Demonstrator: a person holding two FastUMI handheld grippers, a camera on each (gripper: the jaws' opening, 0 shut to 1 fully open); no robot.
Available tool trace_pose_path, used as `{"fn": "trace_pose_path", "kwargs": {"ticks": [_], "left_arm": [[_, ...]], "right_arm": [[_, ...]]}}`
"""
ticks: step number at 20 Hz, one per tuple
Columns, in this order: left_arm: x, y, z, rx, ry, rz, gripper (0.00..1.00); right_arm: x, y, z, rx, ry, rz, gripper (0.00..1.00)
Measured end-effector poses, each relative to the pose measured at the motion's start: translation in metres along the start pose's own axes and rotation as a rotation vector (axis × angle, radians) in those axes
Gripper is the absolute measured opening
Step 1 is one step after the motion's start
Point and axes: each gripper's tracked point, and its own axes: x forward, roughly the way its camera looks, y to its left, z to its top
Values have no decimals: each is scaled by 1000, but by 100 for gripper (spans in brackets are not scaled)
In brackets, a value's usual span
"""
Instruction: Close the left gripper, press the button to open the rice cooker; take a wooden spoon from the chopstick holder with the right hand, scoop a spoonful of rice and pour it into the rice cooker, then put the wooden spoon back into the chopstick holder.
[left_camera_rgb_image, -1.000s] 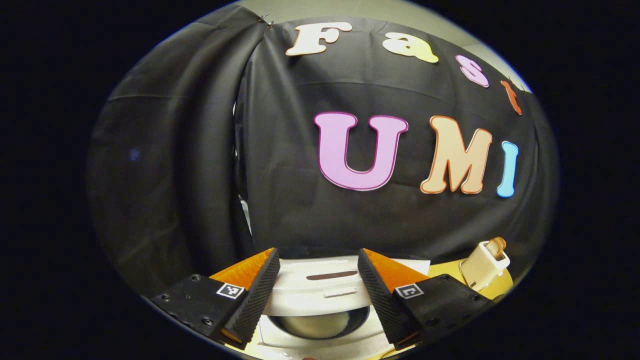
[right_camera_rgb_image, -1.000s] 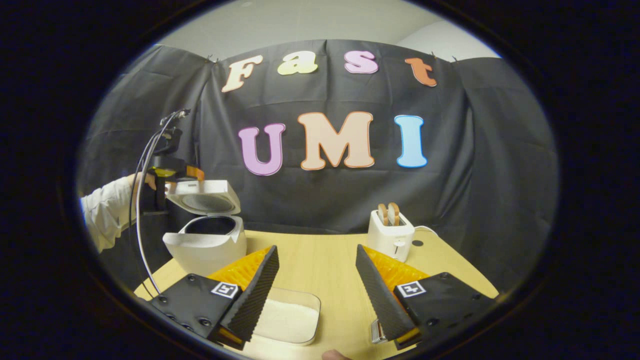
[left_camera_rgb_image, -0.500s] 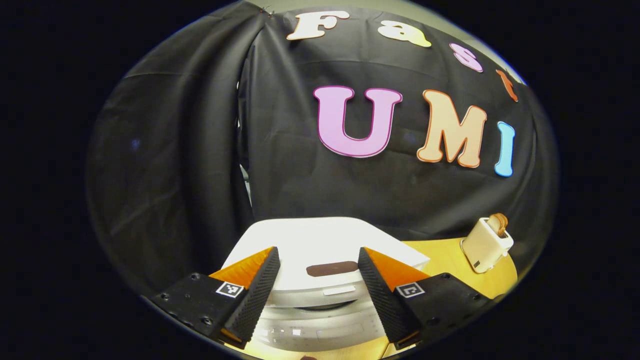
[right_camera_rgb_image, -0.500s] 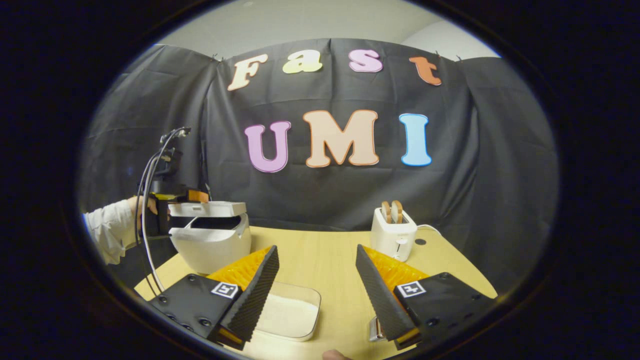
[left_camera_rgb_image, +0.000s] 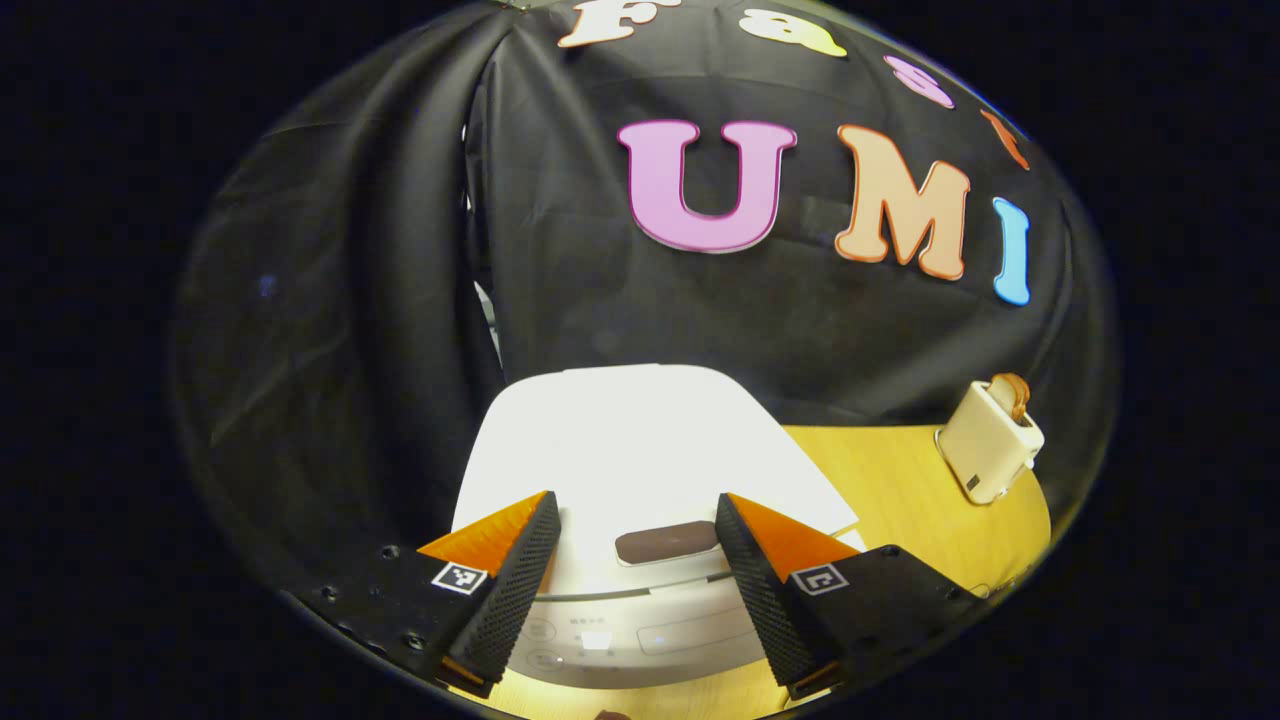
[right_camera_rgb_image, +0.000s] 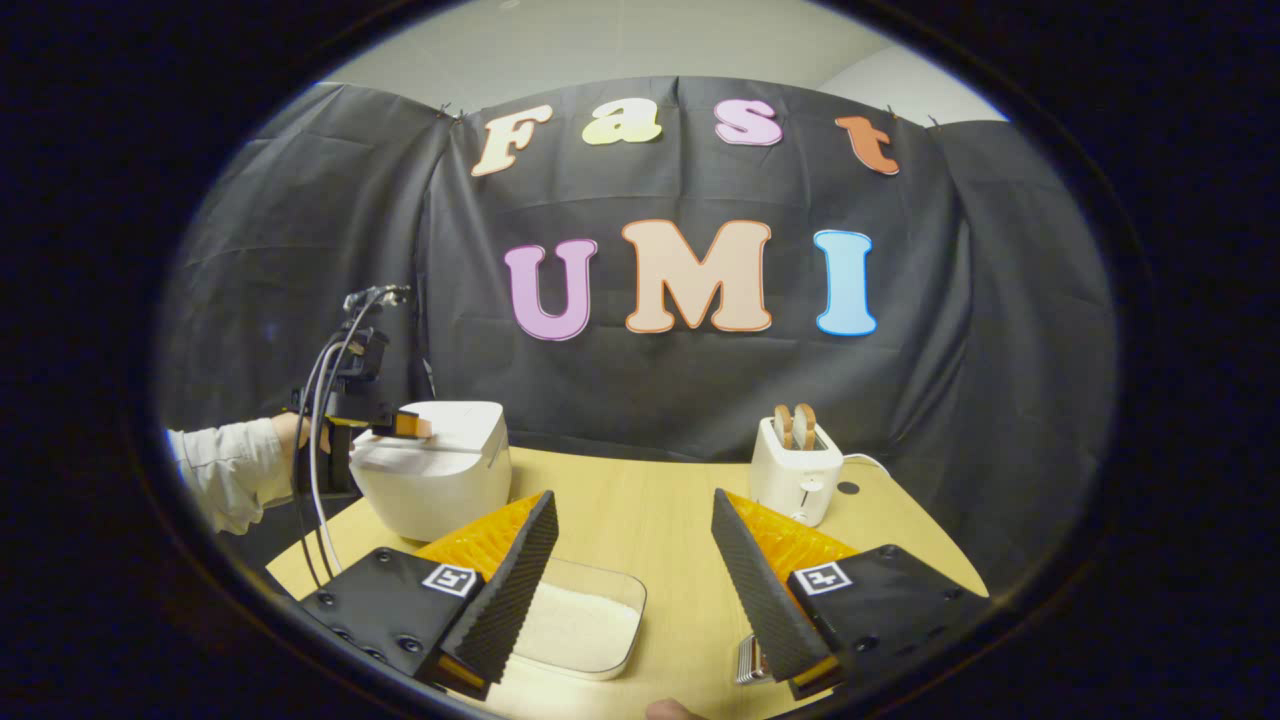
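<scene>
**Lid down on the rice cooker, left jaws spread over the latch**

Left gripper view: our left gripper sits low over the rice cooker, which occupies the lower centre of the frame. The jaws stand wide, holding nothing. The dark oblong lid button lies straight ahead between the two fingers, its long axis running crosswise to them. We judge a press needs the jaws brought together first, then a short push down and forward onto that button. The left hand is the nearer one by far.

Right gripper view: the right gripper hangs over the table, jaws wide and empty, with the tray of rice just beyond its left finger. The cooker appears at left centre, the left gripper resting on its lid. A toaster stands right of centre. We cannot pick out the chopstick holder or spoon with confidence.

Change from one second ago: the lid stood raised with the inner pot visible; half a second ago it was nearly flat; now it is fully down, and the control panel shows below the fingers.
</scene>
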Motion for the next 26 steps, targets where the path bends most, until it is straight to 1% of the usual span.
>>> {"fn": "trace_pose_path", "kwargs": {"ticks": [1, 3, 7, 9, 11, 12, 13, 15, 17, 18, 19, 22, 25, 26], "left_arm": [[1, 1, 4, 8, -23, 4, 95], [1, -1, 2, 7, -7, 12, 94], [-1, -1, 1, 2, -20, 11, 95], [-3, -1, 5, 28, -71, -2, 95], [-9, 1, 9, 15, -96, 31, 95], [-17, -1, 23, 4, -150, 38, 96], [-30, -6, 41, 1, -224, 30, 96], [-65, -11, 64, 21, -315, 24, 95], [-100, -17, 77, 43, -391, 37, 94], [-118, -20, 81, 46, -429, 39, 93], [-137, -26, 83, 40, -459, 38, 94], [-182, -42, 78, 31, -515, 34, 94], [-217, -50, 72, 48, -550, 48, 94], [-227, -54, 70, 40, -560, 48, 94]], "right_arm": [[2, -1, 0, 2, -1, -1, 96], [5, -4, -2, 4, 3, -2, 96], [11, -4, -6, 25, 13, 8, 96], [14, -2, -1, 35, 4, 16, 96], [17, -2, 7, 39, -12, 22, 96], [18, -1, 12, 42, -22, 23, 96], [20, 0, 17, 47, -34, 28, 96], [23, 3, 26, 54, -55, 36, 96], [26, 4, 36, 50, -82, 36, 96], [28, 5, 41, 50, -93, 40, 96], [30, 6, 45, 54, -105, 43, 96], [32, 8, 57, 51, -134, 45, 96], [38, 12, 62, 36, -154, 52, 100], [38, 14, 65, 35, -161, 55, 100]]}}
